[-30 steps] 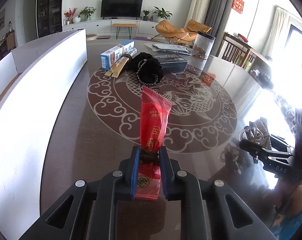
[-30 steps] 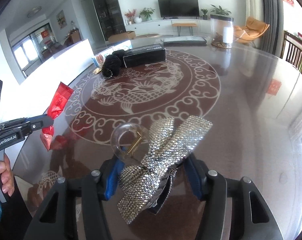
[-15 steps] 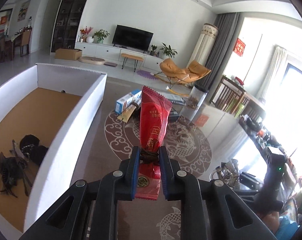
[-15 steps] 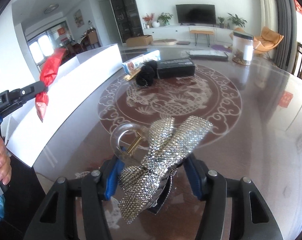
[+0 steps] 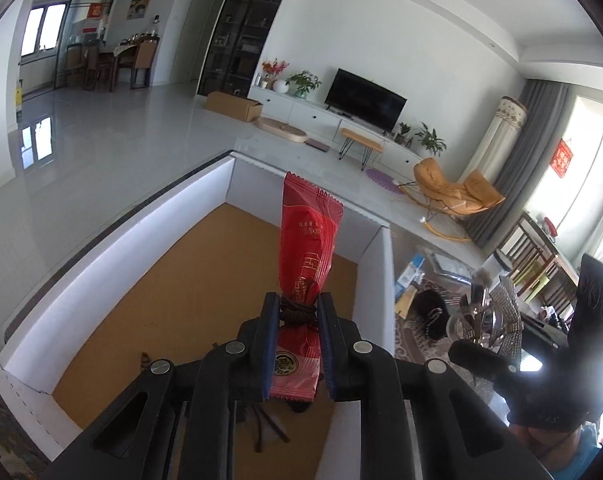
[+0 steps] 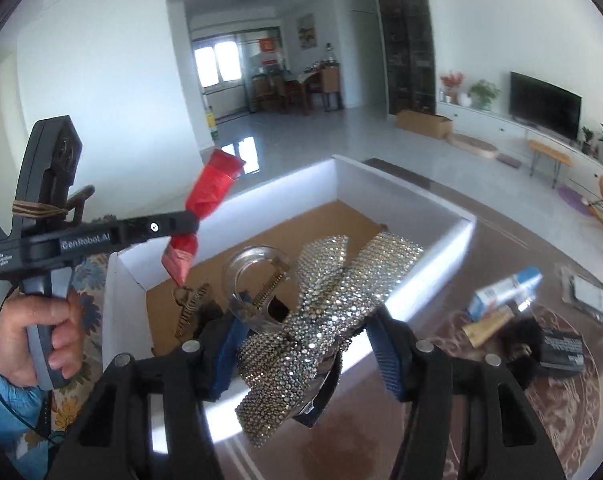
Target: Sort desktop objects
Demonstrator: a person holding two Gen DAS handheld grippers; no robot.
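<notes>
My left gripper [image 5: 297,312] is shut on a red snack packet [image 5: 307,240], tied at the waist with dark string, and holds it upright above the white box [image 5: 121,248] with a brown floor. It also shows in the right wrist view [image 6: 189,228]. My right gripper [image 6: 307,340] is shut on a rhinestone bow hair clip [image 6: 325,312] with a clear claw, held over the box's near wall [image 6: 421,280]. Dark hair clips [image 6: 191,308] lie inside the box.
On the patterned brown table [image 6: 561,400] to the right lie a blue-white carton [image 6: 505,292], a tan sachet [image 6: 487,322], a black furry scrunchie [image 6: 519,340] and a black box [image 6: 561,350]. Beyond the table is the living room floor.
Both grippers have lifted and swung left from over the table to above the white box, each still holding its object.
</notes>
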